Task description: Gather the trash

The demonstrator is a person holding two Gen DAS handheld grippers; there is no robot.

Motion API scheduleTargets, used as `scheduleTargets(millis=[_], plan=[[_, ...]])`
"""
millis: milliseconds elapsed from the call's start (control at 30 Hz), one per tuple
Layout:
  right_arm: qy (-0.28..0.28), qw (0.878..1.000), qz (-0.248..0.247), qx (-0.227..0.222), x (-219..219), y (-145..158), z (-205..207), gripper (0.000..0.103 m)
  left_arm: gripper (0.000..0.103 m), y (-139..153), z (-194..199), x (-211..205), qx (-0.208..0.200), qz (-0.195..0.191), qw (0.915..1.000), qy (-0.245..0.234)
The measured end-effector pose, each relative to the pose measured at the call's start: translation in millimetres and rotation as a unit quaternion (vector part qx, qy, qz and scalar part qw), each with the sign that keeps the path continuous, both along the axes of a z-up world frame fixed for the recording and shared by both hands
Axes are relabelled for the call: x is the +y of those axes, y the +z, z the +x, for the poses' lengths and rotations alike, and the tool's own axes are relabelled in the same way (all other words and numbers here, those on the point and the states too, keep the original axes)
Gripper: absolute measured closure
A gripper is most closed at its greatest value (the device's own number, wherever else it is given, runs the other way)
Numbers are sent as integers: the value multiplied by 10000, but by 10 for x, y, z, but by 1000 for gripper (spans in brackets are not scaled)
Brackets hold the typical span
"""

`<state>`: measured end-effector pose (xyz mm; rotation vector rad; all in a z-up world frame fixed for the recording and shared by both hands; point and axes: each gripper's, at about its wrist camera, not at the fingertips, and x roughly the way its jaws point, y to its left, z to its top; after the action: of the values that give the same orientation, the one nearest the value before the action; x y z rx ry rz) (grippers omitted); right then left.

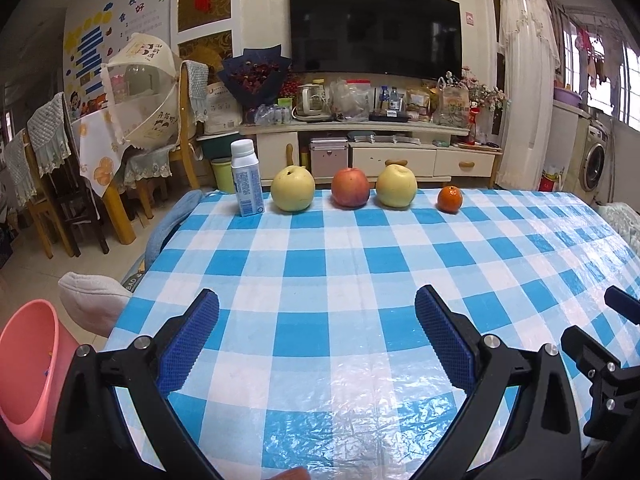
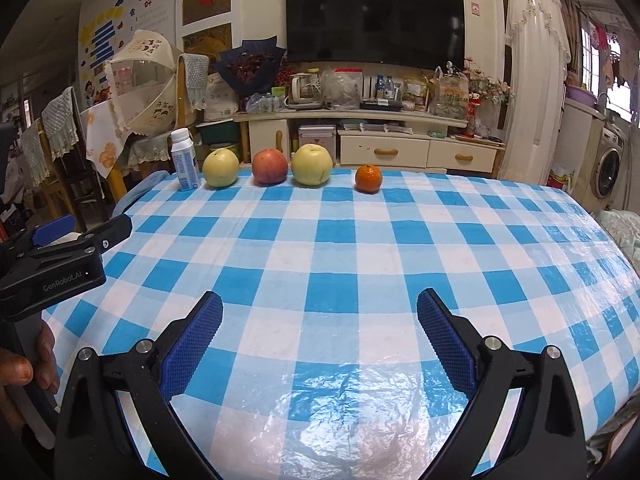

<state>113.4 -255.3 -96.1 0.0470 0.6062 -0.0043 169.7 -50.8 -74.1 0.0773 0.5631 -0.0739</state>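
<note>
A white and blue milk bottle (image 1: 247,179) stands at the far left edge of the checked table (image 1: 320,264); it also shows in the right wrist view (image 2: 185,161). A pink bin (image 1: 28,364) sits on the floor left of the table. My left gripper (image 1: 317,328) is open and empty over the near part of the table. My right gripper (image 2: 319,330) is open and empty beside it, to the right. The left gripper also shows at the left of the right wrist view (image 2: 68,240).
To the right of the bottle stand a yellow pear (image 1: 292,189), a red apple (image 1: 350,187), a second pear (image 1: 396,186) and a small orange (image 1: 449,199). Chairs (image 1: 48,168) stand on the left, a TV cabinet (image 1: 360,140) behind.
</note>
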Motion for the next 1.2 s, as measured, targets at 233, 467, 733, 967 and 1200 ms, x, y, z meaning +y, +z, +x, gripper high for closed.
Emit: scheduleTargets(millis=[233, 467, 733, 967, 1200], plan=[[-26, 10000, -57, -52, -22, 4, 5, 6, 4, -12, 10, -31, 42, 37, 10000, -61], [39, 9999, -124, -69, 19, 23, -3, 6, 4, -10, 13, -21, 20, 78, 10000, -39], [121, 9997, -230, -40, 84, -32, 37, 6, 4, -17, 4, -27, 19, 198, 9998, -5], [169, 9995, -272, -17, 120, -70, 46, 6, 4, -16, -3, -27, 10, 185, 9998, -28], [210, 9993, -306, -12, 146, -108, 70, 6, 4, -15, -4, -28, 4, 190, 9998, -37]])
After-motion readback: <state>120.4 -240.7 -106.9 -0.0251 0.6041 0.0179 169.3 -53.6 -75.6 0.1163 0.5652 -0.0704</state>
